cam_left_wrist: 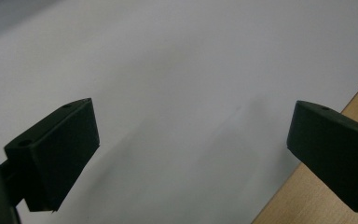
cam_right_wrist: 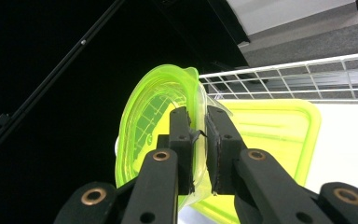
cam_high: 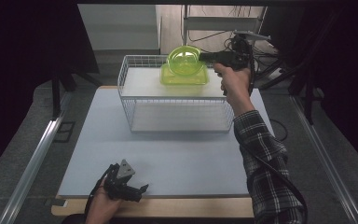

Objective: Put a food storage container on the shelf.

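A round green translucent bowl (cam_high: 185, 59) hangs tilted over a square green container (cam_high: 184, 77) that rests on the top shelf of a white wire rack (cam_high: 135, 84). My right gripper (cam_high: 206, 57) is shut on the bowl's rim, coming in from the right. In the right gripper view the bowl (cam_right_wrist: 151, 126) stands on edge with its rim pinched between the jaws of the right gripper (cam_right_wrist: 199, 140), and the square container (cam_right_wrist: 270, 130) lies behind it. My left gripper (cam_high: 142, 190) rests near the table's front edge. Its jaws stand wide apart over bare table, left gripper (cam_left_wrist: 191, 149).
The wire rack has a lower shelf (cam_high: 177, 116) and stands at the far middle of the pale table (cam_high: 168, 158). A wooden strip (cam_left_wrist: 335, 196) borders the table's front. Cables and a dark frame (cam_high: 261, 42) lie behind the rack.
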The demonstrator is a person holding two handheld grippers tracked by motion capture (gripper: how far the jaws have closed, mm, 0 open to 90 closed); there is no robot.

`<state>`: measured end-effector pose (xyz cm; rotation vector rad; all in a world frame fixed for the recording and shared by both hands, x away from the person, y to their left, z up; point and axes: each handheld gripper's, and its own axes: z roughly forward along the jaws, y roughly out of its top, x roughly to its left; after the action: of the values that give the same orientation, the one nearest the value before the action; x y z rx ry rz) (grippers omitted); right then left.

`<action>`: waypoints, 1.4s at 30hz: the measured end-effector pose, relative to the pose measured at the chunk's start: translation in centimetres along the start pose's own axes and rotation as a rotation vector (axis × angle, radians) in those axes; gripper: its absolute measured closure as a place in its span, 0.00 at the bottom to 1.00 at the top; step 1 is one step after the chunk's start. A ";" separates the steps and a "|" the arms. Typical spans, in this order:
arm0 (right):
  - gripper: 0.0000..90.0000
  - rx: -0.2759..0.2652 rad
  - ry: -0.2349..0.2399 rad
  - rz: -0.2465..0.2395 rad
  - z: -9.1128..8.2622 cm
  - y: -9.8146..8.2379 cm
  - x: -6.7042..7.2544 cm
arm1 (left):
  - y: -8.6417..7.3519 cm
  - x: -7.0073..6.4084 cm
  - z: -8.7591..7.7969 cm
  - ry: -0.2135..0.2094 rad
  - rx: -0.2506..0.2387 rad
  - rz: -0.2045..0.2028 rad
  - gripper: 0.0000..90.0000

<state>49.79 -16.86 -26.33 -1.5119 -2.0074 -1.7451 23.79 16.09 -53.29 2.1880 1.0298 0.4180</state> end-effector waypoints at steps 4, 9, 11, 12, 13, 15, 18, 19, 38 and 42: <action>0.90 0.002 -0.010 0.003 0.5 0.1 -0.2 | 0.0 0.0 0.0 -0.001 0.000 0.000 0.02; 0.88 -0.012 -0.048 0.003 0.8 0.0 -0.2 | 0.0 -0.1 0.0 0.000 0.001 0.003 0.02; 0.88 -0.016 -0.082 -0.009 0.9 0.0 -0.1 | 0.0 -0.1 0.0 -0.001 0.001 0.004 0.02; 0.87 -0.014 -0.091 -0.012 0.9 0.0 0.0 | 0.0 -0.1 0.1 -0.001 0.002 0.005 0.02; 0.87 -0.014 -0.097 -0.018 0.9 0.0 0.0 | 0.0 -0.1 0.1 -0.001 0.002 0.005 0.02; 0.86 -0.015 -0.122 -0.033 1.0 0.0 0.1 | 0.0 -0.1 0.1 -0.002 0.004 0.005 0.02; 0.82 -0.016 -0.161 -0.064 1.2 0.0 0.3 | 0.0 -0.1 0.1 -0.004 0.006 0.005 0.02; 0.80 -0.017 -0.168 -0.063 1.3 -0.1 0.3 | 0.0 -0.1 0.1 -0.004 0.007 0.005 0.02; 0.52 -0.005 -0.118 -0.089 0.3 -0.4 0.1 | 0.0 -0.1 0.2 -0.003 0.009 0.005 0.02; 0.47 0.000 -0.104 -0.105 -0.2 -0.7 0.1 | 0.0 -0.1 0.2 -0.002 0.008 0.003 0.02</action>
<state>49.21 -16.85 -26.69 -1.5546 -2.1734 -1.7372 23.84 15.98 -53.44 2.1972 1.0284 0.4132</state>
